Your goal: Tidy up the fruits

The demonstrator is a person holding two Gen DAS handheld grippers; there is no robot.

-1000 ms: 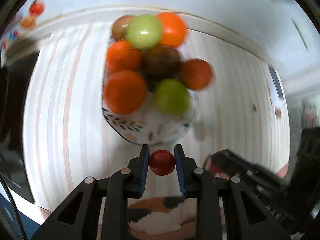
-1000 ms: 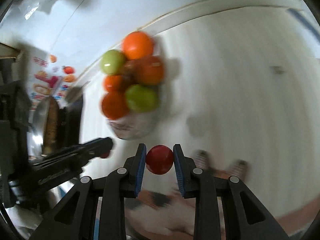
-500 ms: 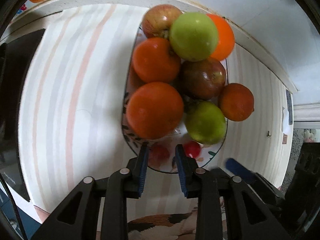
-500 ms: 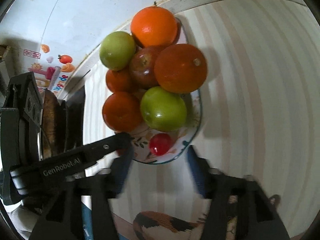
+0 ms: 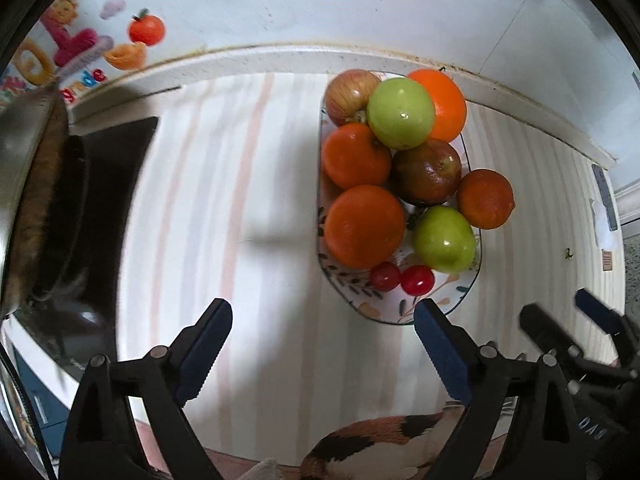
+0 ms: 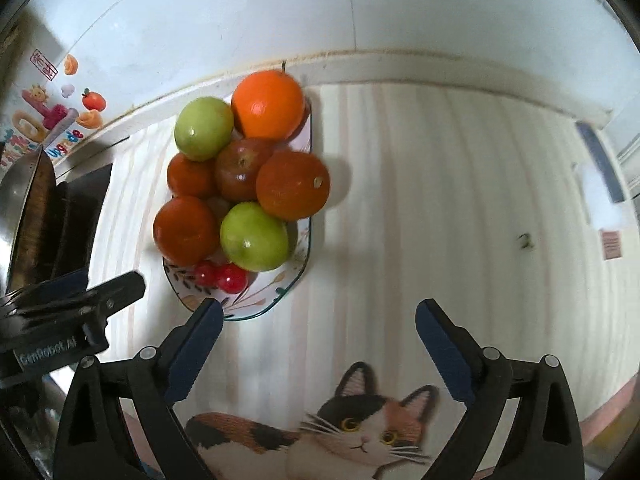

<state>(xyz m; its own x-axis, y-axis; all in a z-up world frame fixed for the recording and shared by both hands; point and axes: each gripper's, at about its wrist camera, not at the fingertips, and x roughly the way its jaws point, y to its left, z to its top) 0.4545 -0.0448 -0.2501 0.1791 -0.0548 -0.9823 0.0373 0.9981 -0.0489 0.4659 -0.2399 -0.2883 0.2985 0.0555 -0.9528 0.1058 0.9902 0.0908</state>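
Note:
A patterned oval plate holds a pile of oranges, green apples and red apples. At its near end two small red cherry tomatoes lie side by side. My left gripper hovers above the striped mat, left of the plate's near end, its jaws opening wide with nothing between them. My right gripper hangs beside the plate's near right rim, jaws also opening, with nothing between them. Each gripper shows at the edge of the other's view.
A dark stove top with a steel pan lies left of the mat. The white wall, with fruit stickers at its left, runs along the back. A cat-pattern rug lies at the near edge of the mat.
Both grippers held a cherry tomato a second ago; both let go over the plate. The tomatoes now rest on its near end, and both grippers have risen and spread wide.

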